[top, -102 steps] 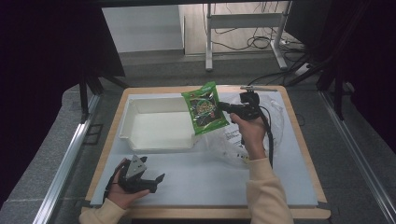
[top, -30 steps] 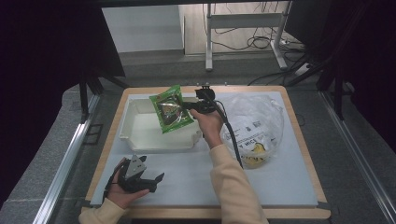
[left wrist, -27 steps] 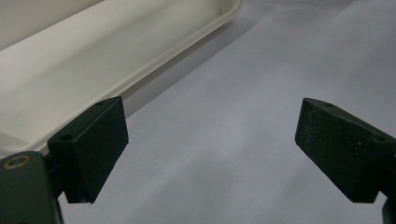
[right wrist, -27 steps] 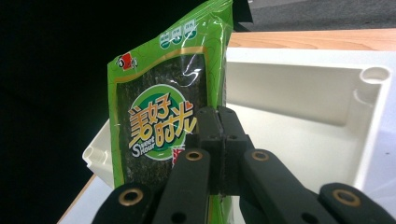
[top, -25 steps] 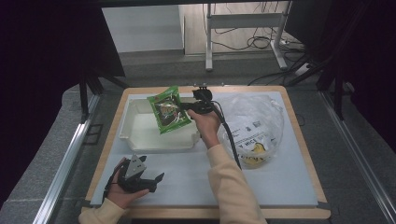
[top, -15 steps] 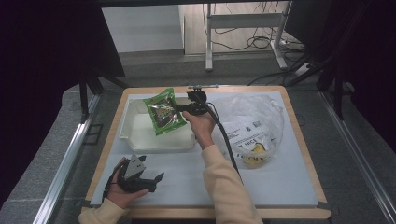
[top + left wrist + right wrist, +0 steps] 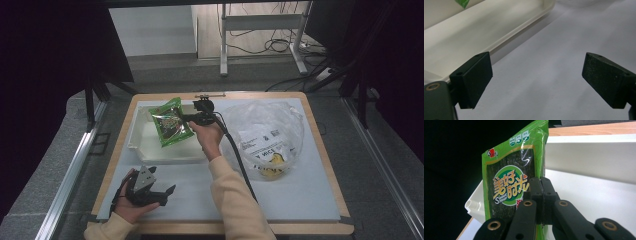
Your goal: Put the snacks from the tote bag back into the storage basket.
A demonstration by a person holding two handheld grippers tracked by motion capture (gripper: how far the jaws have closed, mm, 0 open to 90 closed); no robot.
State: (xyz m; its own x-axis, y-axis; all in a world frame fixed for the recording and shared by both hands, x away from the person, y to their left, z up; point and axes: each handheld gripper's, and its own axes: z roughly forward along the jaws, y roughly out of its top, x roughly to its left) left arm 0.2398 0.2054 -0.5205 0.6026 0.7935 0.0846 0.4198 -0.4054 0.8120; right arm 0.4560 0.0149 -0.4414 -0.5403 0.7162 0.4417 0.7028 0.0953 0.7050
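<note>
Right gripper [image 7: 186, 118] is clamped on the edge of a green seaweed snack packet [image 7: 171, 123], jaws pressed together on the foil as the right gripper view shows [image 7: 541, 192], packet [image 7: 511, 182] hanging upright from the pinch. In the high view the packet sits over the white plastic tray [image 7: 142, 150], above its right half, apparently not resting on the tray floor; contact underneath is hard to tell from this angle. Left gripper [image 7: 162, 192] rests on the grey-blue table mat [image 7: 300, 200] near the front left corner, jaws wide apart, holding nothing; the left gripper view shows the tray wall [image 7: 499, 37] just beside its left jaw and bare mat between the two jaws. Clear plastic bag [image 7: 265, 137] lies to the right of the tray, with some yellow-printed contents inside, so more items probably remain to move. Judged progress: pick done, carry essentially done, packet is over the tray. Left: lower it, let go, pull the gripper clear. Tray looks otherwise empty as far as visible, so this looks like an early item.
</note>
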